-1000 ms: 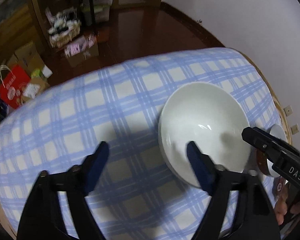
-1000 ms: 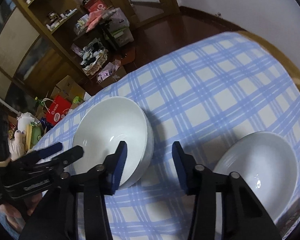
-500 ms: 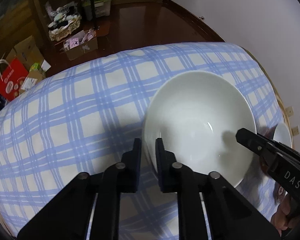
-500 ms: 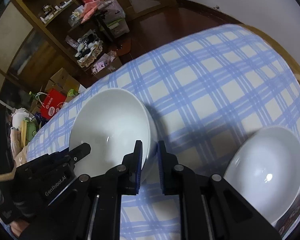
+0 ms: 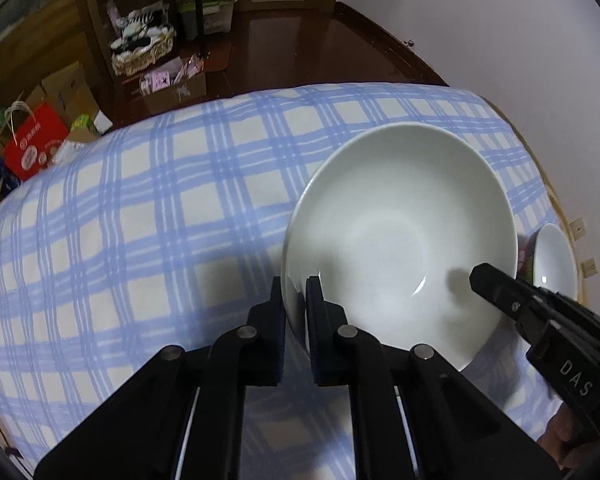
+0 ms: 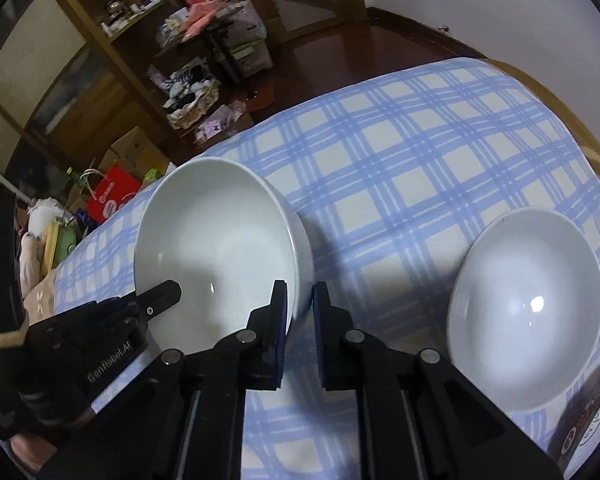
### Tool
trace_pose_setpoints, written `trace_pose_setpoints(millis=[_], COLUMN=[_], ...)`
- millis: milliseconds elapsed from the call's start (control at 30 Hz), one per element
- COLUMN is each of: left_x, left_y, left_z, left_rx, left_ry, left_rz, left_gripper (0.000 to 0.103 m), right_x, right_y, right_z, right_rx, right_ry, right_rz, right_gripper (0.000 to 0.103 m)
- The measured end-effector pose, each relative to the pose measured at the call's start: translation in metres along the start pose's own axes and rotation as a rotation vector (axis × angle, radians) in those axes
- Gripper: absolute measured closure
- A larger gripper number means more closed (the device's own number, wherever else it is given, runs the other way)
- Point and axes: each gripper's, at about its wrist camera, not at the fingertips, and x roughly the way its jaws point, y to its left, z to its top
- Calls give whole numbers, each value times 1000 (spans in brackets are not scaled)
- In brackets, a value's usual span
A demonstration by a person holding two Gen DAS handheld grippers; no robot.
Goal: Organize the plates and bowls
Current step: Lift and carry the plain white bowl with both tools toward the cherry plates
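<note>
With the left tongs (image 5: pixel 296 300) pinching the near-left rim of the large white ceramic bowl (image 5: pixel 400 236) and the right tongs (image 6: pixel 300 304) pinching its opposite rim, glazed edges could slip. The bowl sits toward the bench's (image 5: pixel 140 220) right edge; uneven lifting might tip it onto the smaller white bowl (image 6: pixel 524 304) nearby.

- Open checked tablecloth (image 6: pixel 420 152) is left free beyond the large bowl (image 6: pixel 220 240).
- Passage on the right is blocked by a second bowl (image 6: pixel 528 304).
</note>
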Motion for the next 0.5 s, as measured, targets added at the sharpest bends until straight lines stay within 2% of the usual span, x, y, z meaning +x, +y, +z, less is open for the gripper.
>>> trace_pose_setpoints(millis=[500], left_x=[-68], left_y=[9], left_z=[-39], left_rx=[33], left_ry=[-4], left_rz=[31], left_gripper=[93], right_x=[-59], right_y=[37], right_z=[-38], right_rx=[-38], right_ry=[-37], right_rz=[11], right_gripper=[89])
